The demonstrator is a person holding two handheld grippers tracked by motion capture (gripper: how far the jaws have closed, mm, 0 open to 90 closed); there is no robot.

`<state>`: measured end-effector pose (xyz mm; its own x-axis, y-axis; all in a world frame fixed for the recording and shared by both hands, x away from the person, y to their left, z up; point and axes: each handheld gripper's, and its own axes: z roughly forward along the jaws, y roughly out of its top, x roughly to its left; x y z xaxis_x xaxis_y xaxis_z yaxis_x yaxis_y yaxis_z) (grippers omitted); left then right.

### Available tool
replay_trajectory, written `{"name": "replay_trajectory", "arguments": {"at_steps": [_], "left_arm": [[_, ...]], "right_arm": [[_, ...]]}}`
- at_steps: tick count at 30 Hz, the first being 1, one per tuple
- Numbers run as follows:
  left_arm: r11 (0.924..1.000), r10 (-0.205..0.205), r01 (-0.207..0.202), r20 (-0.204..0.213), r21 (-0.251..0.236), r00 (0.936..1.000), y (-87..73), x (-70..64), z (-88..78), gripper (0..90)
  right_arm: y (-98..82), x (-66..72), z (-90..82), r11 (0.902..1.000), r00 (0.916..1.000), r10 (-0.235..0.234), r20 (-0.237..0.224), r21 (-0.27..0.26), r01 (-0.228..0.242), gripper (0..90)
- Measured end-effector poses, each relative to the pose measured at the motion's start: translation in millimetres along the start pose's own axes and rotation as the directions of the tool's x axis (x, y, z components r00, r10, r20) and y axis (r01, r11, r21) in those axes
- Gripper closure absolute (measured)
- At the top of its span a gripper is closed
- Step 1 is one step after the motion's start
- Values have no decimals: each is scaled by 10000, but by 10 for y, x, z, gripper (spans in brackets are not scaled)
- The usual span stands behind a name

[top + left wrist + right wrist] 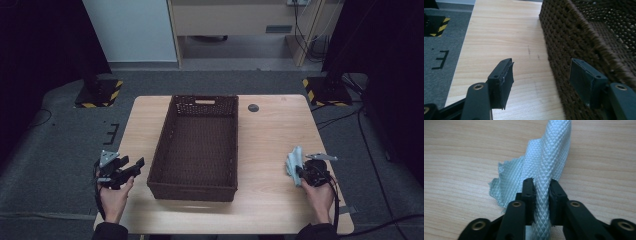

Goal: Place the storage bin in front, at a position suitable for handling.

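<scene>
Cloth (544,170) top beyond frame edge

High view overlooks table (270,150); gripper views close.

Big dark brown wicker basket (170,145) sits mid-frame on the light wooden table (270,150), small round black cap (253,107) just upper right of it.

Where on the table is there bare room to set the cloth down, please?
Bare table lies between the basket and the cloth in the right gripper, and a narrower strip left of the basket. The basket is empty. Crowded: the left gripper by the basket's near corner.
</scene>
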<state>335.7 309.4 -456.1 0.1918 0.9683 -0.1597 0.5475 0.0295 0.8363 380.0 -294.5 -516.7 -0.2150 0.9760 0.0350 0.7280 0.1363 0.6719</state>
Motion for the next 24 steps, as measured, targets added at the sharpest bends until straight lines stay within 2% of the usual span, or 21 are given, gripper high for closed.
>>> {"name": "replay_trajectory", "arguments": {"at_steps": [6,10,13,18,24], "left_arm": [[9991,253,-246,212,-342,9995,92,-95,-81,357],[9982,442,-422,472,-423,9979,133,-177,-111,368],[9976,596,-569,702,-404,9958,143,-249,-107,384],[9964,804,-772,1024,-355,9915,161,-323,-106,417],[9948,1021,-1021,1298,-71,9863,139,-387,-56,450]], "right_arm": [[50,17,-80,9966,10000,-40,-29,-824,37,576],[97,41,-178,9875,9998,13,-220,-1576,-47,510],[132,83,-252,9792,9992,-132,-384,-2029,51,473],[209,227,-368,9669,9950,-531,-840,-2534,302,435],[328,469,-439,9546,9822,-1040,-1565,-2929,545,394]]}}
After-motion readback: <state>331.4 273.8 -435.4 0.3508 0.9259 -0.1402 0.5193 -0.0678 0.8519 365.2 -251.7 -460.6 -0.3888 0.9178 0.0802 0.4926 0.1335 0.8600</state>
